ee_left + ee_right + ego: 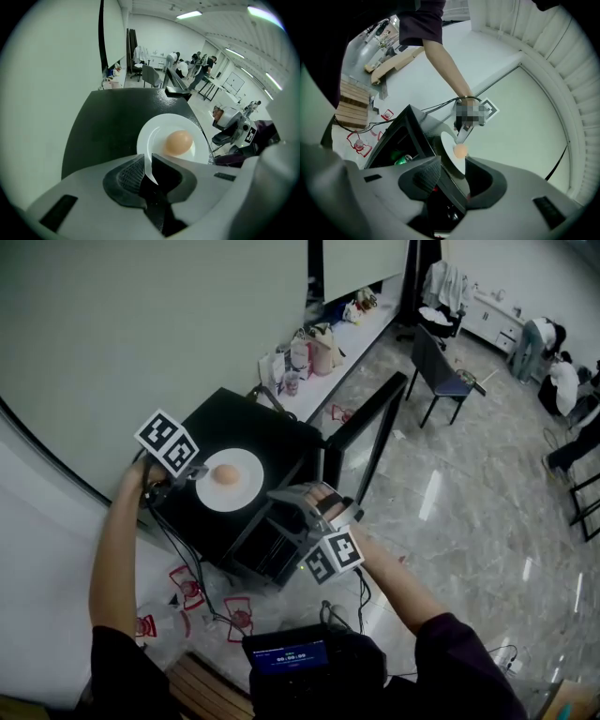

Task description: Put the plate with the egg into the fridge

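A white plate (242,491) with a brown egg (225,474) lies on top of a small black fridge (267,432). The fridge door (367,427) stands swung open to the right. My left gripper (192,474) is shut on the plate's left rim; in the left gripper view the rim of the plate (154,133) runs between the pads, and the egg (178,143) sits just beyond. My right gripper (292,509) is at the fridge's front top edge. In the right gripper view that black edge passes between the parted jaws of the right gripper (452,177), with the plate (448,149) and egg (460,150) just past it.
A green can (401,161) lies inside the fridge. Cables and red-marked items (187,592) lie on the floor at its foot. A long table with bags (319,348), a chair (441,371) and people stand farther back. The wall is to the left.
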